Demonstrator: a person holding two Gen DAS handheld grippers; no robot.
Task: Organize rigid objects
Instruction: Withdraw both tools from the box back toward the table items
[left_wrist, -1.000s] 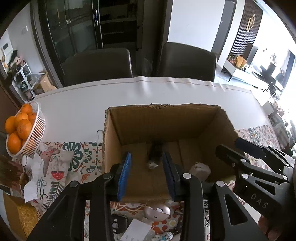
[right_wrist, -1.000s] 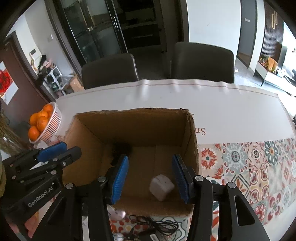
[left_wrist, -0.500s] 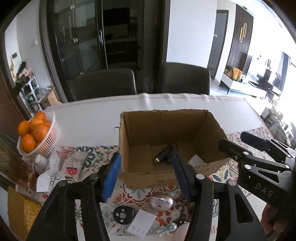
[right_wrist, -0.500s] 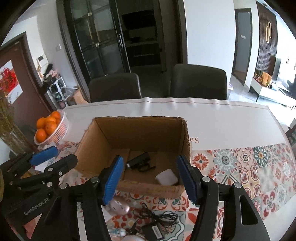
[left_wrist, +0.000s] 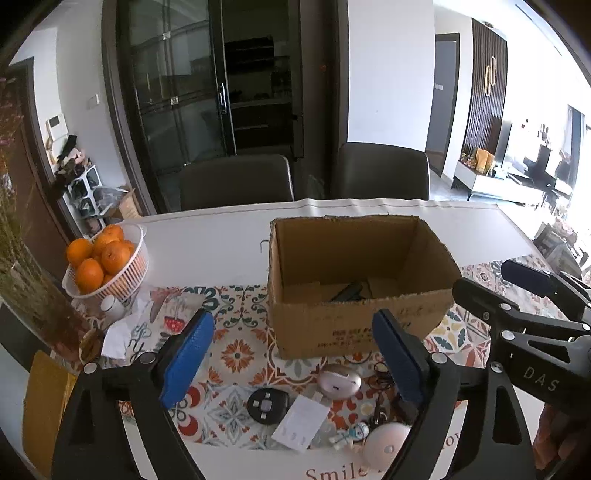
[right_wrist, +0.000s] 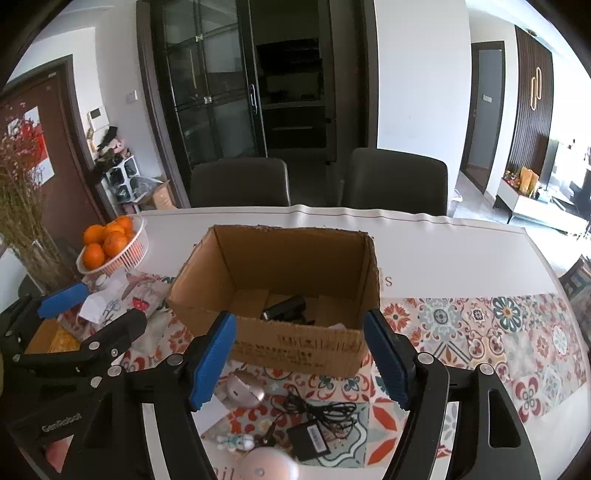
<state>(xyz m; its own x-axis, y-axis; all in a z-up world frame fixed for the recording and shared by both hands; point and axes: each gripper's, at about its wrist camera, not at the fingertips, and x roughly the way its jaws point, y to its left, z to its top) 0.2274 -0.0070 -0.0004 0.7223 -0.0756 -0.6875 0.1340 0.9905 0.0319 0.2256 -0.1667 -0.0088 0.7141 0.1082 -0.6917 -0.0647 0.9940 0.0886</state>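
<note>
An open cardboard box (left_wrist: 354, 328) (right_wrist: 295, 349) stands on the patterned runner. A black device (left_wrist: 347, 291) (right_wrist: 284, 309) lies inside it, and a white item's corner (right_wrist: 338, 326) peeks over the front wall. In front of the box lie a silver mouse (left_wrist: 339, 381) (right_wrist: 245, 391), a black round remote (left_wrist: 266, 403), a white card (left_wrist: 301, 422), a small figurine (left_wrist: 351, 435), a white round gadget (left_wrist: 386, 446) and a black adapter (right_wrist: 308, 441) with its cable. My left gripper (left_wrist: 291, 325) and right gripper (right_wrist: 299, 317) hover before the box. Both sets of jaws are opening, with nothing between them.
A white basket of oranges (left_wrist: 107, 266) (right_wrist: 110, 247) sits at the table's left, with crumpled paper (left_wrist: 118, 336) beside it. Two dark chairs (left_wrist: 236, 181) stand behind the table. A glass vase of dried stems (right_wrist: 33, 254) stands at the left edge.
Both grippers have drawn back and up from inside the box, and their jaws have spread. The black device and the white item now lie in the box.
</note>
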